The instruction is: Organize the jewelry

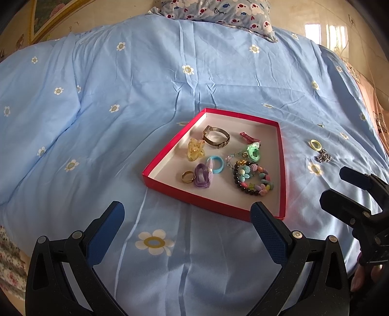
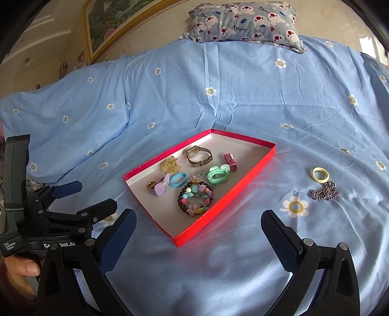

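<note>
Above the blue flowered bedsheet (image 2: 218,267), the left gripper (image 1: 187,218) and right gripper (image 2: 198,226) are held wide, empty. Jewelry is gathered in the shallow red cardboard tray (image 2: 194,237); a yellow ring (image 2: 320,174) and silver chain (image 2: 324,192) are left just beside each other on the sheet. A thumb (image 2: 24,267) is shown only by the right view.

We're in a home bedroom: a bed (image 2: 243,97) under a blue flower-print sheet, a cartoon-print pillow (image 2: 245,21) at its head, and a gilt-framed painting (image 2: 109,26) on the wall beside that pillow.

Both tongs (image 1: 187,214) (image 2: 198,223) are black with blue textured pads (image 1: 268,233) and silver screws.
</note>
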Action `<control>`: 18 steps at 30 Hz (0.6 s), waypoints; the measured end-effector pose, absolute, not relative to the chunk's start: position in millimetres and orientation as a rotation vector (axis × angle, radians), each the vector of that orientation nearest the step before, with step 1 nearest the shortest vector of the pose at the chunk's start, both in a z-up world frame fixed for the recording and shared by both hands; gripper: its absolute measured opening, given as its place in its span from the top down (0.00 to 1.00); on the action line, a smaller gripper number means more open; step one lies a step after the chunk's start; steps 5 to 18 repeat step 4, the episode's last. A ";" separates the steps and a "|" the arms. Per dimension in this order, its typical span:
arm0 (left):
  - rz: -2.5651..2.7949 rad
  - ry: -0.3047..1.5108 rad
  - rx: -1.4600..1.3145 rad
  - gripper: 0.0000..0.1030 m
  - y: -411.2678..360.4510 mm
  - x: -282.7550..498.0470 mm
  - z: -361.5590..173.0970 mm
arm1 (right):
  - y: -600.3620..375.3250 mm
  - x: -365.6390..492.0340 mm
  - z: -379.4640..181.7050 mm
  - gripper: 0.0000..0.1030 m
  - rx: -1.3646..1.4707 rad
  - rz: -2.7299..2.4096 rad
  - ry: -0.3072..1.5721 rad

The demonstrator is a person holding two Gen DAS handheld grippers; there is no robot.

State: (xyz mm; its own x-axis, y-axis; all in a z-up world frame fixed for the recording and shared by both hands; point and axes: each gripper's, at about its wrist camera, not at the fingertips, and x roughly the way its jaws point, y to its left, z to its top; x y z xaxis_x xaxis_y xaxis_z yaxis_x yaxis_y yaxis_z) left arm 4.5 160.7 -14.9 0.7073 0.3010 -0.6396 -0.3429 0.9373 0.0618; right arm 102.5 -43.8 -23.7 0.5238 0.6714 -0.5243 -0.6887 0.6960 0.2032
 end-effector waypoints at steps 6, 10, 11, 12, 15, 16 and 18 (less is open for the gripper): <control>0.352 0.706 -0.064 0.00 160.7 11.8 -14.2 | -43.3 106.8 -23.6 0.00 -0.028 0.812 0.621; 0.352 0.706 -0.064 0.00 160.7 11.8 -14.2 | -43.3 106.8 -23.6 0.00 -0.028 0.812 0.621; 0.352 0.706 -0.064 0.00 160.7 11.8 -14.2 | -43.3 106.8 -23.6 0.00 -0.028 0.812 0.621; 0.352 0.706 -0.064 0.00 160.7 11.8 -14.2 | -43.3 106.8 -23.6 0.00 -0.028 0.812 0.621; 0.352 0.706 -0.064 0.00 160.7 11.8 -14.2 | -43.3 106.8 -23.6 0.00 -0.028 0.812 0.621; 0.352 0.706 -0.064 0.00 160.7 11.8 -14.2 | -43.3 106.8 -23.6 0.00 -0.028 0.812 0.621; 0.352 0.706 -0.064 0.00 160.7 11.8 -14.2 | -43.3 106.8 -23.6 0.00 -0.028 0.812 0.621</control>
